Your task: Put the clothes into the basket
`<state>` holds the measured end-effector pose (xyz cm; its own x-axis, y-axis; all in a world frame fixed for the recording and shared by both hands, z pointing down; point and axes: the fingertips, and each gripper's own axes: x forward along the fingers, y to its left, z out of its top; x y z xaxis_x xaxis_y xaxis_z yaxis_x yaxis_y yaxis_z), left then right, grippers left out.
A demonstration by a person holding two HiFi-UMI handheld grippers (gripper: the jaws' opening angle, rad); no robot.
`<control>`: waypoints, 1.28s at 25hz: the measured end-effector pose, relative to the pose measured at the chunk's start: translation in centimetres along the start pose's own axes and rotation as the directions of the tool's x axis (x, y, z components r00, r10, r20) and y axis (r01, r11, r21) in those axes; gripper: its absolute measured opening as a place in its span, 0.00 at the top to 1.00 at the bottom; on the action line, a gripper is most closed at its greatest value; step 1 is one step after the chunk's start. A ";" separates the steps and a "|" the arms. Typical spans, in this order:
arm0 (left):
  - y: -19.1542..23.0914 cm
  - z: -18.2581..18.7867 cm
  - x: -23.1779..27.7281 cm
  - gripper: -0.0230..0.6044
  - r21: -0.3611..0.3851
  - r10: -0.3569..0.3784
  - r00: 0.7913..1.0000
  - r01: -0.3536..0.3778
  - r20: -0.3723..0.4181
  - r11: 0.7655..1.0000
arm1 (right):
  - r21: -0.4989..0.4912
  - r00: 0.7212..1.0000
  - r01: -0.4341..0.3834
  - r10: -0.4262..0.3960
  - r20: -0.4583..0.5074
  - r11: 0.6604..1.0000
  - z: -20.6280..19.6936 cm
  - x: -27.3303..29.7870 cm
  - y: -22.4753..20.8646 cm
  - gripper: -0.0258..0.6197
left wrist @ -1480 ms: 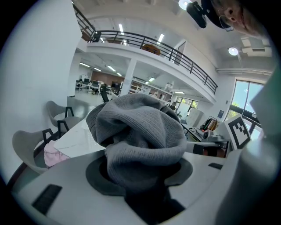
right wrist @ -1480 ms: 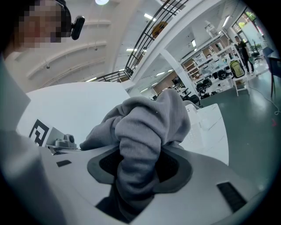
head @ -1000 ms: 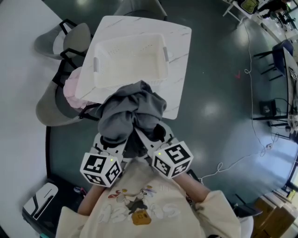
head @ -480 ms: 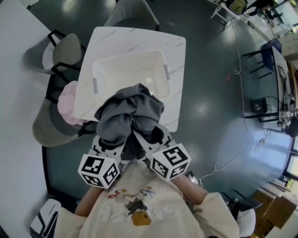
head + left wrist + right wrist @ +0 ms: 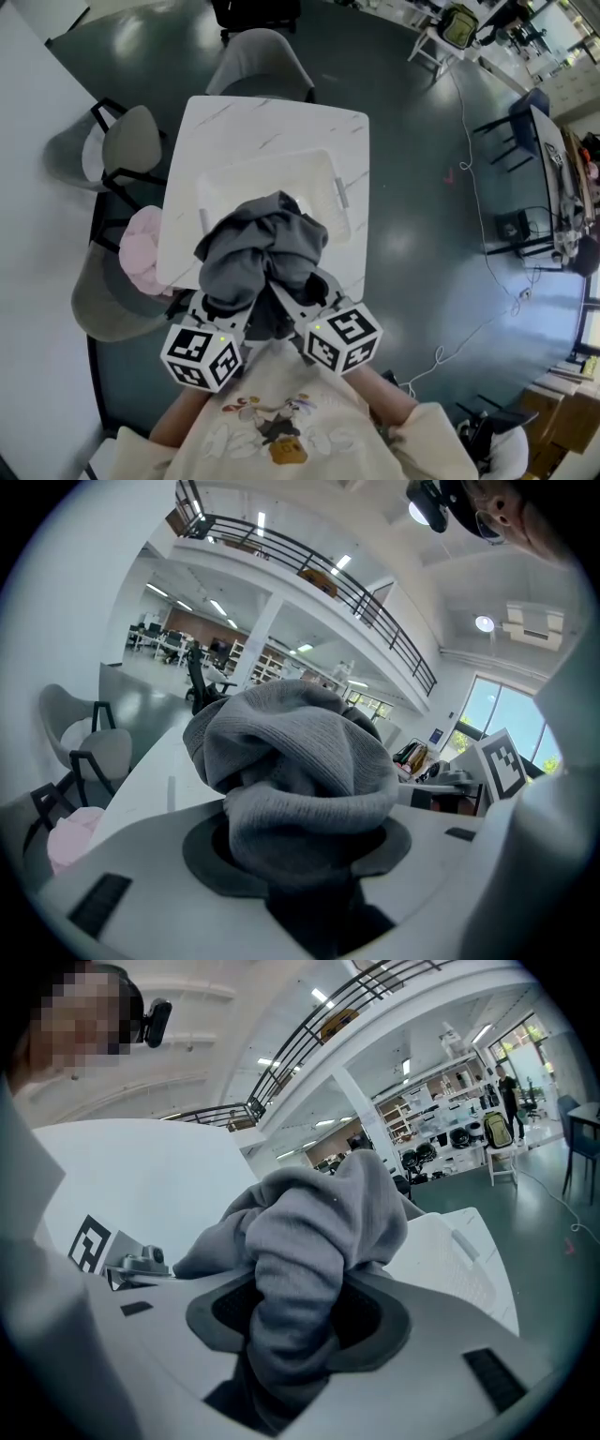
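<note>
basket (image 5: 281, 169): on table (image 5: 281, 117) | grey garment (image 5: 262, 248): bunched over basket's 6 o'clock rim, clamped by left tool (image 5: 298, 850) and right tool (image 5: 295, 1321) | pink cloth (image 5: 145, 253): off table's 8 o'clock edge

A person in a cream printed top holds the left claw (image 5: 228, 307) and the right claw (image 5: 298, 298) side by side, both buried in one bunched grey garment (image 5: 262, 248). The bundle hangs over the near edge of the white marbled counter (image 5: 281, 117) and hides the near rim of the white basket (image 5: 272, 169) standing on it. A pink garment (image 5: 141, 258) lies on a grey chair (image 5: 108, 305) beside the counter's left edge, with a second chair (image 5: 127, 150) farther along that side and a third chair (image 5: 258, 56) at the far side.
</note>
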<state>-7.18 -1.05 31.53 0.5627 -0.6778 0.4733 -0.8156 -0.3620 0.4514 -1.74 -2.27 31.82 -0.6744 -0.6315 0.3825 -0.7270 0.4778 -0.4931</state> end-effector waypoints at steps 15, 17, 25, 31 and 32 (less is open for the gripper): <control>0.2 3.5 3.9 0.64 -0.033 0.017 0.999 -0.016 0.031 0.999 | 0.003 0.999 -0.033 0.033 -0.014 0.999 4.0 2.0 -3.3 0.67; 0.0 4.0 4.5 0.64 -0.037 0.019 0.999 -0.018 0.031 0.999 | 0.003 0.999 -0.036 0.036 -0.014 0.999 4.5 2.0 -3.9 0.67; 0.1 5.7 6.1 0.64 -0.032 0.024 0.998 -0.023 0.052 0.999 | -0.020 0.999 -0.036 0.036 -0.007 0.999 6.4 2.8 -5.2 0.67; 1.0 7.6 7.7 0.64 -0.030 0.044 0.995 -0.042 0.089 0.999 | -0.067 0.999 -0.042 0.044 0.015 0.997 8.3 4.5 -6.1 0.67; 1.1 8.0 7.9 0.64 -0.028 0.050 0.994 -0.048 0.096 0.998 | -0.074 0.999 -0.048 0.050 0.018 0.996 8.7 4.7 -6.2 0.67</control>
<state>-4.73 -11.96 29.72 0.5056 -0.7535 0.4203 -0.8373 -0.3110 0.4497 0.66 -13.54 29.87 -0.7072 -0.6182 0.3430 -0.7012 0.5513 -0.4520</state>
